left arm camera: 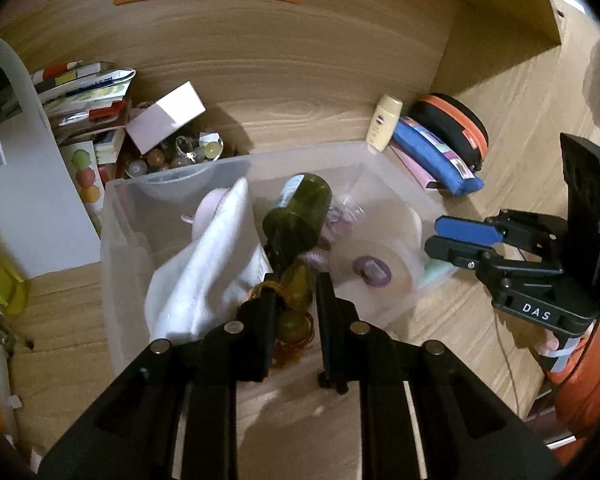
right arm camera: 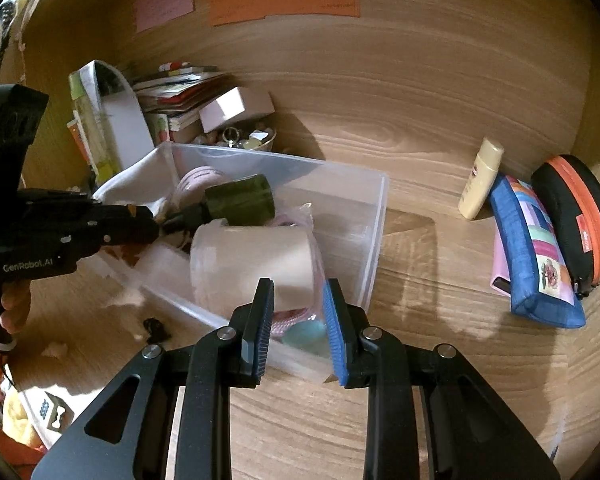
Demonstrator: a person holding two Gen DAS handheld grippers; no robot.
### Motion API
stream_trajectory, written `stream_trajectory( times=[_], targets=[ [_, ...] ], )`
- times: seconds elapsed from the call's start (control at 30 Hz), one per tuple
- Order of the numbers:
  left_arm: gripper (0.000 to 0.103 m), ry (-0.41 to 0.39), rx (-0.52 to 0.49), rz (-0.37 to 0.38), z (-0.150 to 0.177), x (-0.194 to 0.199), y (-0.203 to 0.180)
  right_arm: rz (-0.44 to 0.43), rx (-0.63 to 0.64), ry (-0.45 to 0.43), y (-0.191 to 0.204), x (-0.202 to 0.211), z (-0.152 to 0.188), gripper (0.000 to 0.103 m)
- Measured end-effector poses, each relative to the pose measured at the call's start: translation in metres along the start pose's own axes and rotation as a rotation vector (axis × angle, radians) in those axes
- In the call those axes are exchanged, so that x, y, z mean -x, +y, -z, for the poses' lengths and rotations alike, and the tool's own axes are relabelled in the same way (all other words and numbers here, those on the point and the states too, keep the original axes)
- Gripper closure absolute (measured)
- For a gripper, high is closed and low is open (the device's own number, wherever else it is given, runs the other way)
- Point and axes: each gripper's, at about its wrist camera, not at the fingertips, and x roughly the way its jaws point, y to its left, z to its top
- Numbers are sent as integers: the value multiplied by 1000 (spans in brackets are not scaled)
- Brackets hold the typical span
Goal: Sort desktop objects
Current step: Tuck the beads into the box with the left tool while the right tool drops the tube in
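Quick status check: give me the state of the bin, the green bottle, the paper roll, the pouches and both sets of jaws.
Clear bin: lidless, holding items.
Green bottle: lying tilted in the bin.
Paper roll: on its side in the bin.
Blue pouch: outside the bin, on its edge.
Black case: zipped, leaning on the wall.
Left gripper: jaws shut, at the bottle neck.
Right gripper: jaws shut, empty.
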Motion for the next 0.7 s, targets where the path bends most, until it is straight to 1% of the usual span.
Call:
stream_trajectory(
  times=[0.03,0.07,0.13,0.23,0.3,0.37,0.43,0.47,0.53,0.57,0.6,0.7],
  targets=[
    [85,-1,-1,2,2,2,-1,3,5,-4,1,2,0,80],
    [79,-2,0,3,3,4,-2,3,5,-6,2,4,1,80],
    [74,-4,-6,7,7,10,-3,2,-2,-12,3,9,2,79],
    [71,-21,-17,-7,13,19,-6,4,-15,-25,3,16,5,72],
    [69,-12,-13,13,17,23,-6,-9,-27,-25,4,19,8,63],
    [67,-25,-27,-13,22,28,-9,-16,-34,-27,5,22,11,62],
    [65,-37,-36,-23,25,34,-10,-13,-31,-32,8,25,14,61],
    [62,-41,-34,-22,27,37,-10,-9,-30,-38,9,27,16,59],
    [60,-45,-33,-14,30,43,-9,-17,-30,-41,12,30,18,54],
    [60,-43,-36,-13,32,45,-9,-18,-29,-43,14,31,19,49],
    [60,-41,-41,-18,33,46,-9,-15,-25,-46,15,33,21,41],
    [60,-36,-48,-45,38,48,-9,0,-8,-58,20,39,26,25]
  ],
)
